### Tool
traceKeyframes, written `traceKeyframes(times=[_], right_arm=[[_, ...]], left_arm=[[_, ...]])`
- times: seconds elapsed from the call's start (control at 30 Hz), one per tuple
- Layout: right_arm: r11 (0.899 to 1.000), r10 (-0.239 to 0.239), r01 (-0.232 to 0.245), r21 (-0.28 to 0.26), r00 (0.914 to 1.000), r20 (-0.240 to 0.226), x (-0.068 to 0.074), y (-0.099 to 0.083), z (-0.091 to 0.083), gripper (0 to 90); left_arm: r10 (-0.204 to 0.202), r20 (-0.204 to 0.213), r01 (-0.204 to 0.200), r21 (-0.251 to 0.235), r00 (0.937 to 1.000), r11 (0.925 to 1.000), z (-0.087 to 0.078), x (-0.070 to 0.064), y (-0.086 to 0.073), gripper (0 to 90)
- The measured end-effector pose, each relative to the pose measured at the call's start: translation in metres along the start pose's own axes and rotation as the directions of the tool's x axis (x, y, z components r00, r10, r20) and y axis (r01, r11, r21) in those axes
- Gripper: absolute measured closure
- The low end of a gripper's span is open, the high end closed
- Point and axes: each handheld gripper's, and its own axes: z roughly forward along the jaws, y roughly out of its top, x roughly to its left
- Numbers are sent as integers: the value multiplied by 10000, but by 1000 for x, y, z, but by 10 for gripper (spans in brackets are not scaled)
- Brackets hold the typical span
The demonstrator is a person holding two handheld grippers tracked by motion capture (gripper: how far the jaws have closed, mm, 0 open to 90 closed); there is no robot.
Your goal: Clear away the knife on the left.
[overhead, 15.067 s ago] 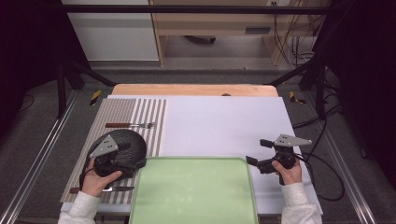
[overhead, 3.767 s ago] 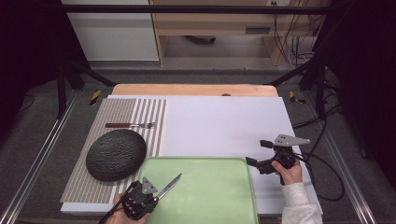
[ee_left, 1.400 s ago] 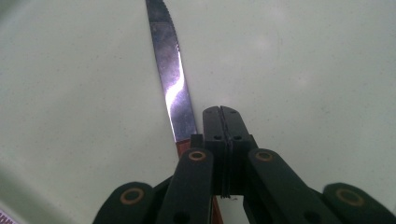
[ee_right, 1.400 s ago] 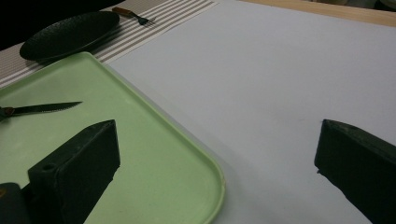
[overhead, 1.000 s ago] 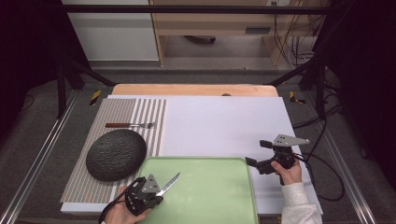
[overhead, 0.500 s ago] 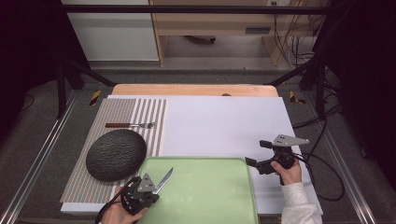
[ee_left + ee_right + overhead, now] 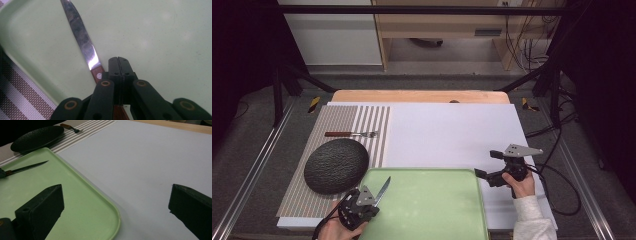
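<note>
My left gripper [image 7: 369, 200] hovers over the near left corner of a pale green tray [image 7: 437, 205], shut on the brown wooden handle of a steak knife [image 7: 383, 189]. The blade points away and slightly right, just above the tray. From the left gripper view, the jaws press together at the left gripper [image 7: 118, 60], with the knife [image 7: 80, 37] slanting out to their left. My right gripper [image 7: 486, 164] is held open above the white table beside the tray's right edge. Nothing lies between the jaws of the right gripper [image 7: 117, 202].
A dark round plate [image 7: 336, 165] sits on a striped placemat [image 7: 337, 117] left of the tray. A fork [image 7: 349, 134] with a wooden handle lies beyond it. The white table sheet [image 7: 452, 130] stretches past the tray. Cables trail at the right.
Since 15 s ago the left gripper left the plate's side and took up the knife. Over the last second it shifted slightly left and the blade swung more upright. The right gripper stayed still.
</note>
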Motion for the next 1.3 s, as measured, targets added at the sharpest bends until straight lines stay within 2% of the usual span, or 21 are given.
traceKeyframes(times=[0.33,0.5,0.77,1.0,1.23,1.3], right_arm=[[10000,-44,44,29,10000,11,0,0,1,5],[10000,-13,13,25,10000,6,0,0,1,5],[10000,-16,16,40,10000,4,0,0,1,5],[10000,-18,18,46,10000,12,0,0,1,5],[10000,-42,42,34,10000,12,0,0,1,5],[10000,-17,17,37,10000,4,0,0,1,5]], left_arm=[[-214,-151,215,60,9997,9998,-1,3,-3,900],[-460,-321,463,105,9984,9989,-1,5,-5,900],[-549,-446,555,121,9975,9984,-2,6,-6,900],[-784,-600,798,218,9951,9966,-2,8,-7,900],[-834,-614,846,181,9946,9962,-2,9,-7,900],[-822,-628,827,43,9946,9966,-4,9,-7,900]])
